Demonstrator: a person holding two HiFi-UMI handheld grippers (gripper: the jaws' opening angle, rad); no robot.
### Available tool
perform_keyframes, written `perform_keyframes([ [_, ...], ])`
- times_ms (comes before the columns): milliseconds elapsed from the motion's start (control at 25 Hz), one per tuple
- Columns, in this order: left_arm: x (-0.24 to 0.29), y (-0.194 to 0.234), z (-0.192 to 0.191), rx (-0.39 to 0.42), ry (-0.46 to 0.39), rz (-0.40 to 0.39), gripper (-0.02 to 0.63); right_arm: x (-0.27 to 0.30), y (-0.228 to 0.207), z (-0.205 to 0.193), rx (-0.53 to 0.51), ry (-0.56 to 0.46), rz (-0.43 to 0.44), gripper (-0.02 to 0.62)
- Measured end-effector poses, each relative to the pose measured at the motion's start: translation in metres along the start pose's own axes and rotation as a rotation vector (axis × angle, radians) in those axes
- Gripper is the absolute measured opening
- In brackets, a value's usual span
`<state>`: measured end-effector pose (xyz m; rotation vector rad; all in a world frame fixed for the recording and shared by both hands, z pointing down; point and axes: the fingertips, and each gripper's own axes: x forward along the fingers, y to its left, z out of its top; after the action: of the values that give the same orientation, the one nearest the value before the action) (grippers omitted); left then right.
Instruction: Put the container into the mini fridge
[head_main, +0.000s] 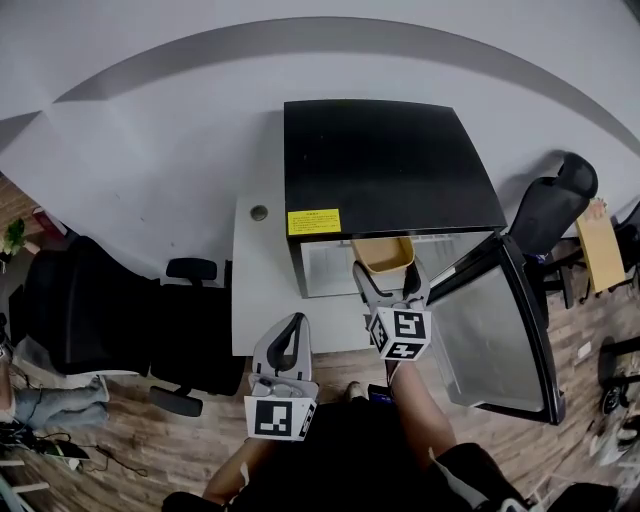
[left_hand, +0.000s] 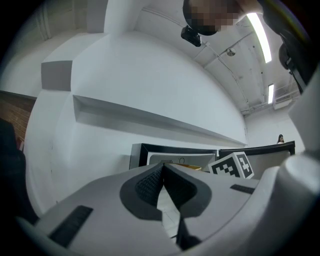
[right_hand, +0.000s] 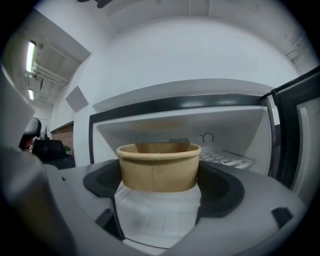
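A round tan paper container (right_hand: 159, 167) sits between the jaws of my right gripper (right_hand: 159, 172), which is shut on its sides. In the head view the container (head_main: 382, 254) hangs at the mouth of the black mini fridge (head_main: 385, 165), just under its top edge, with my right gripper (head_main: 385, 285) behind it. The white fridge interior (right_hand: 220, 132) fills the right gripper view behind the bowl. My left gripper (head_main: 290, 345) is held low at the table's front edge, its jaws shut and empty. The left gripper (left_hand: 162, 175) points toward the fridge front.
The fridge door (head_main: 500, 330) stands swung open to the right. The fridge rests on a white table (head_main: 265, 290) against a white wall. Black office chairs stand at the left (head_main: 100, 310) and the far right (head_main: 550, 205). Wooden floor lies below.
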<state>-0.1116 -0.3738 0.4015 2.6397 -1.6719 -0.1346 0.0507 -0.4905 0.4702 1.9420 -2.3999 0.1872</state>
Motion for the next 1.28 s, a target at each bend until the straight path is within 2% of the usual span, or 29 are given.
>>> perform_keyframes([
  [560, 0.019, 0.026, -0.004, -0.01, 0.009, -0.011, 0.009, 0.059, -0.005, -0.001, -0.031, 0.039, -0.057, 0.476],
  [960, 0.025, 0.026, -0.007, -0.026, 0.011, -0.003, 0.009, 0.074, 0.0, -0.001, -0.124, 0.087, -0.058, 0.476],
  [1280, 0.023, 0.025, -0.007, -0.021, 0.009, 0.021, 0.009, 0.077, 0.001, -0.004, -0.151, 0.115, -0.038, 0.476],
])
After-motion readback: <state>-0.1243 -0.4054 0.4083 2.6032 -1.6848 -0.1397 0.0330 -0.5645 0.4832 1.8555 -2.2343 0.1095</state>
